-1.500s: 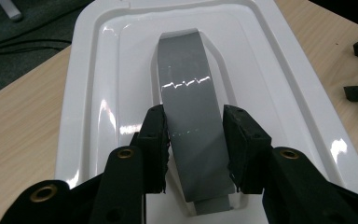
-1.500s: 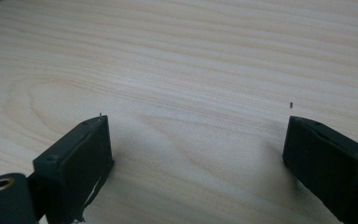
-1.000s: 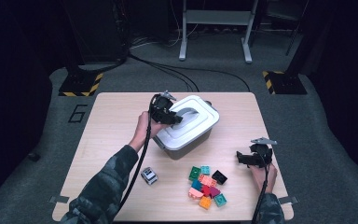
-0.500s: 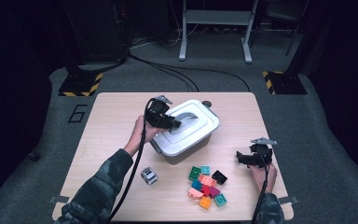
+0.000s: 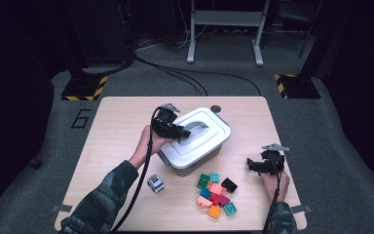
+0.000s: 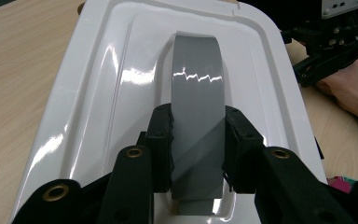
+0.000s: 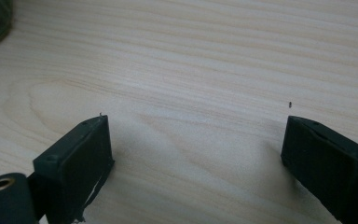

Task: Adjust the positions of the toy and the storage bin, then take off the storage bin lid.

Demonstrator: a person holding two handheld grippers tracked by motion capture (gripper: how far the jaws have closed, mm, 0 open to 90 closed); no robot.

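A white lidded box (image 5: pixel 191 158) stands in the middle of the wooden table (image 5: pixel 112 126). Its white lid (image 5: pixel 213 127) has a grey arched handle (image 5: pixel 197 127). My left gripper (image 5: pixel 182 136) is shut on that handle, reaching in from the box's left. In the left gripper view the two jaws pinch the grey handle (image 6: pixel 198 70) from both sides over the glossy lid (image 6: pixel 107 93), with the left gripper (image 6: pixel 198 119) near the handle's base. My right gripper (image 5: pixel 251 165) rests low at the table's right, open. The right gripper (image 7: pixel 196 135) has only bare wood between its jaws.
A pile of several coloured bricks (image 5: pixel 216 192) lies near the front edge, between the box and the right hand. A small black-and-white cube (image 5: pixel 156 184) sits front left of the box. A small dark round object (image 5: pixel 216 108) lies behind the box. The other gripper (image 6: pixel 326 51) appears beyond the lid.
The left gripper, still on the handle, has come down and slightly nearer with the lid, which now lies lower over the box. The right gripper has stayed put.
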